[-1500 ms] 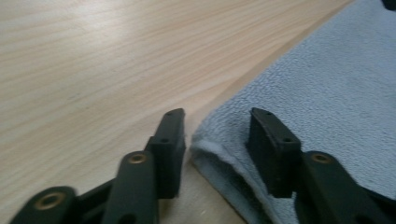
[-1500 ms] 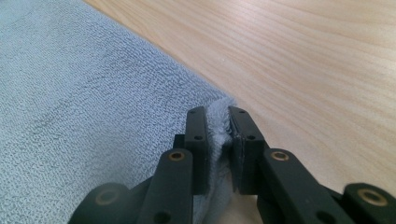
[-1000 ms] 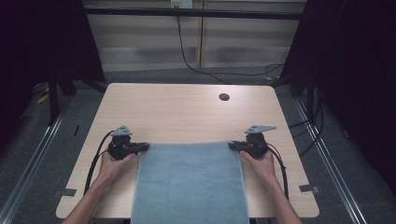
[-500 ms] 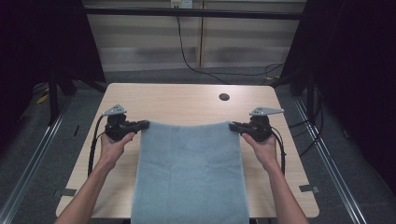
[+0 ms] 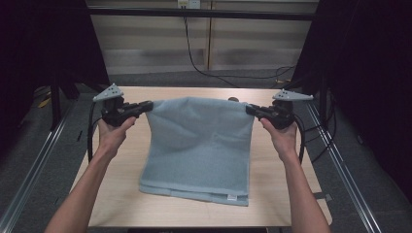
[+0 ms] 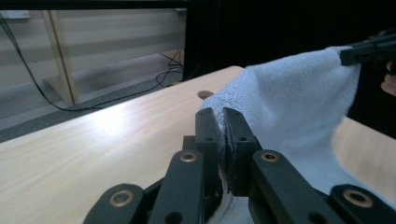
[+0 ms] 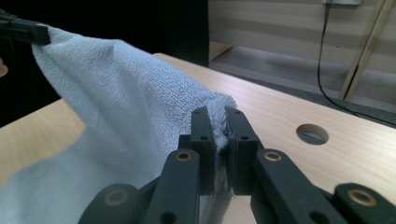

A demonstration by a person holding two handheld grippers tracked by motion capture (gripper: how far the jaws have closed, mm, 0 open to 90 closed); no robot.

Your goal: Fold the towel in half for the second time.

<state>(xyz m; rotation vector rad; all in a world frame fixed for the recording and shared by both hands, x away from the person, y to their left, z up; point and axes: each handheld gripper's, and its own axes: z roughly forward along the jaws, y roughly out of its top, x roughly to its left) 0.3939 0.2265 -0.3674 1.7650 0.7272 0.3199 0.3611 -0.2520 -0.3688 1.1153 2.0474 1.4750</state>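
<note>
1. A person stands at a pale wooden worktop (image 5: 286, 160), forearms reaching in from six o'clock in the high view, with a black claw in each hand.
2. The left claw (image 5: 145, 105) sits at about nine o'clock in the high view, clamped on the left top corner of a light blue towel (image 5: 199, 141).
3. The right claw (image 5: 250, 110) sits at about three o'clock, clamped on the towel's right top corner.
4. The towel is held up between the two claws, its top edge stretched across and sagging slightly in the middle. Its lower part lies folded on the worktop towards six o'clock, with a small white tag near its bottom right corner.
5. In the left gripper view, the left claw (image 6: 223, 122) has its jaws pressed together on the towel (image 6: 289, 107), which runs up to the other claw at about two o'clock.
6. In the right gripper view, the right claw (image 7: 219, 122) pinches the towel (image 7: 116, 107) likewise; a round hole (image 7: 312, 134) in the worktop lies at three o'clock.
</note>
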